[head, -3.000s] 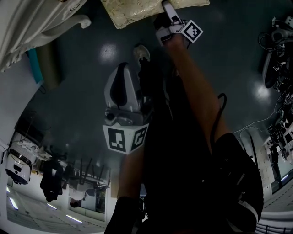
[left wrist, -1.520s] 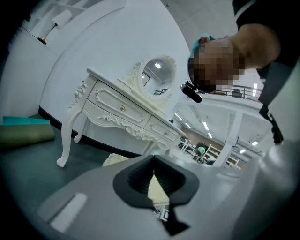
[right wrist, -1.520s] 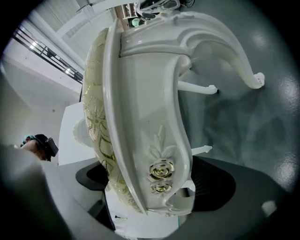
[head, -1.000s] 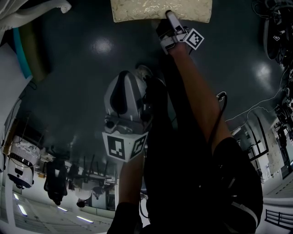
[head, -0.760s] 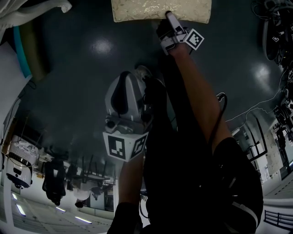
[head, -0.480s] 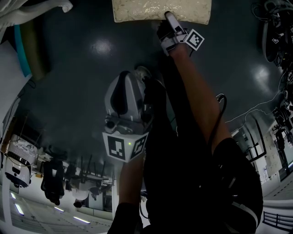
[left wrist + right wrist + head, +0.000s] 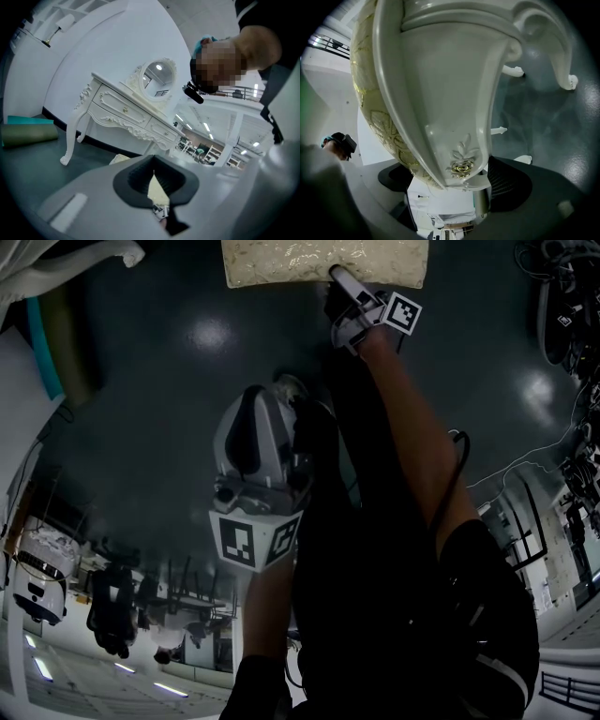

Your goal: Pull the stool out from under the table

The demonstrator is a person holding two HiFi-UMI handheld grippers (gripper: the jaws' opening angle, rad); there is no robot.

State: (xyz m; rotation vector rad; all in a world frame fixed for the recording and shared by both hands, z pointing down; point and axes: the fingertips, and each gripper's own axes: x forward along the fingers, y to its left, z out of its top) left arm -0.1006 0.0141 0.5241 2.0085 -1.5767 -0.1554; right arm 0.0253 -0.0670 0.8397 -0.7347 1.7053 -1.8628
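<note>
My left tongs (image 7: 153,176) are hanging lowest in the middle of the head view, pads drawn narrow and gripping nothing. Further up the frame, my right tongs (image 7: 452,190) are closing around the carved white rail (image 7: 454,140) of the stool (image 7: 309,261), with the rail between the pads but not yet pinched. The stool is standing on the dark floor (image 7: 169,399) at the top edge of the head view, right of the dressing table's white corner. The rail is curving and glossy, so I am risking the pads sliding off as I pull. A bite this far to one side could also swing or tip the stool. I am counting one stool, one dressing table (image 7: 126,112), one oval mirror (image 7: 157,79) and two tongs.
</note>
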